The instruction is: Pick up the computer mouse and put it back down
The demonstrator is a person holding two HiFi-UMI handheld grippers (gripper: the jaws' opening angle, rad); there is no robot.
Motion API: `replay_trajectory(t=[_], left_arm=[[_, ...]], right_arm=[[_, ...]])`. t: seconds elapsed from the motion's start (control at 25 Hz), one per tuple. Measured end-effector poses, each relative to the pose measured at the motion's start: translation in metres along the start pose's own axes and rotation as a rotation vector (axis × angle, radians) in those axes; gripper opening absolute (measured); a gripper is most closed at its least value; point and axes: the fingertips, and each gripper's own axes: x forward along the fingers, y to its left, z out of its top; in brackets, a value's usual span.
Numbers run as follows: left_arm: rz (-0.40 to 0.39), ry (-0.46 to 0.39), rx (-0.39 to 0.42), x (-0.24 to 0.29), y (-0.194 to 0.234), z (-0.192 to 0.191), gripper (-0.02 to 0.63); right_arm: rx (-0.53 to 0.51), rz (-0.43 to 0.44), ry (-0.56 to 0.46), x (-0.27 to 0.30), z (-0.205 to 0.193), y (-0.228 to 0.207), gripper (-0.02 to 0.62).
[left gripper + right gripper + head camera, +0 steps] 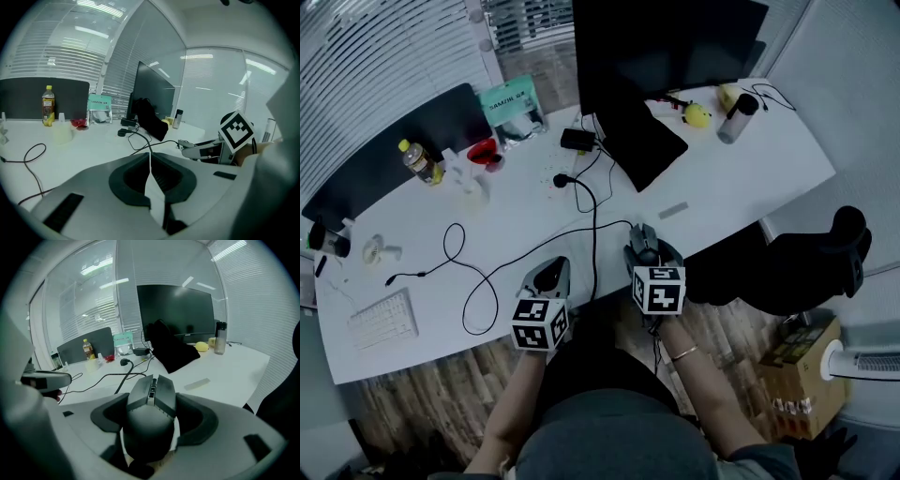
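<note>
Right claw (151, 420) was clamped on the computer mouse (150, 397), frame centre; left claw (150, 176) pressed together, empty. Risk — smooth shell slipping, falling past the surface (741, 178) edge.

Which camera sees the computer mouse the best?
The right gripper view: the computer mouse fills the middle, gripped between the jaws of the right gripper. The head view shows it small at the desk edge, partly behind the marker cube. The left gripper view doesn't show it.
</note>
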Motion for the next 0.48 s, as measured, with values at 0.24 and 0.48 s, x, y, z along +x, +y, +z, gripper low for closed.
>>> replay_trajectory(t=[0.24,0.48], left_arm=[[-0.091,-0.009,0.027,0.014,-0.007,0.016,0.028],[-0.169,-0.014,0.049,0.031,-0.010,0.029,0.028]], right_arm=[[0.024,-0.053,-0.050,-0.021,0.021,-0.010,0.305],[0.046,-0.119,-0.084,-0.036,0.036,-0.020,0.305]])
